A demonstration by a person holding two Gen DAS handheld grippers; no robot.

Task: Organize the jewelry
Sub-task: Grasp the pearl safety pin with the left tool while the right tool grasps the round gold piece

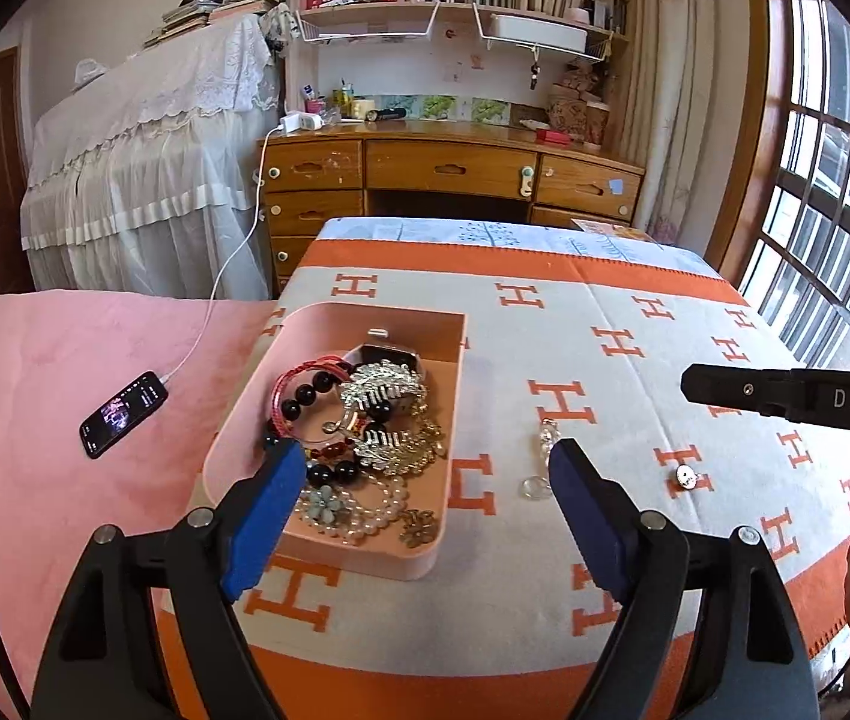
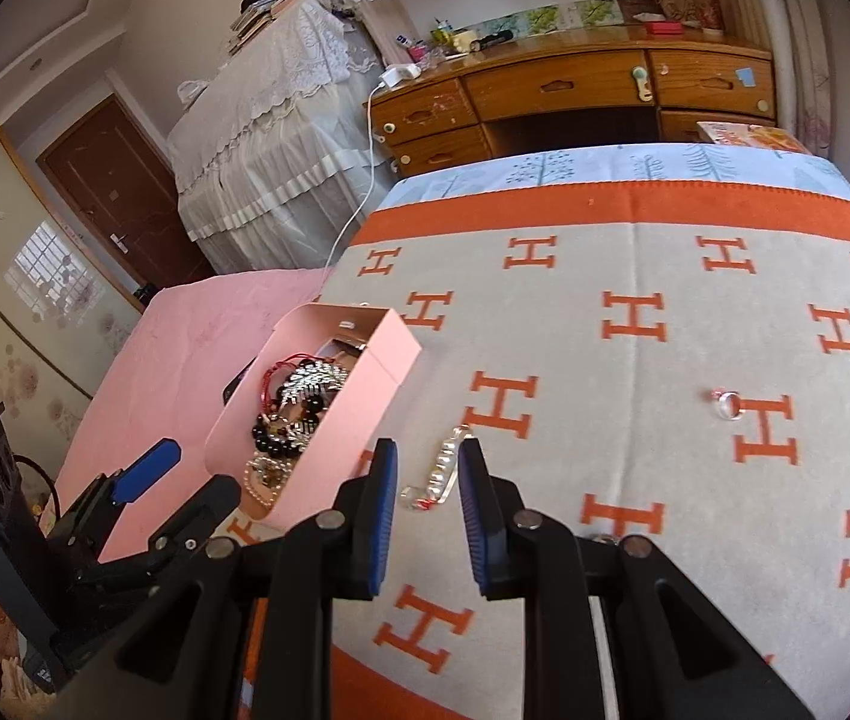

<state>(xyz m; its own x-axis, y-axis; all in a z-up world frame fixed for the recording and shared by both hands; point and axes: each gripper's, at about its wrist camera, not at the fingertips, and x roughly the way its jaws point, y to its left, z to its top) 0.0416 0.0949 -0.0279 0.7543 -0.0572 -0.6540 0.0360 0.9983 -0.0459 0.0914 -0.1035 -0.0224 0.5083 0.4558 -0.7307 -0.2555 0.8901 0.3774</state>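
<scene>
At lower frame the left gripper [image 1: 428, 468] is spread wide over the pink box [image 1: 452, 384] heaped with bracelets [image 1: 305, 396] and brooches [image 1: 386, 387], while the right gripper [image 2: 428, 471], parted and empty, flanks a crystal bracelet [image 2: 446, 468] on the blanket [image 2: 635, 432], ring [image 2: 728, 403] farther right.

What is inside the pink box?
The pink box holds a heap: black bead bracelet, red cord bracelet, silver leaf combs, pearl strand, a watch. Whatever lies beneath the heap is covered.
</scene>
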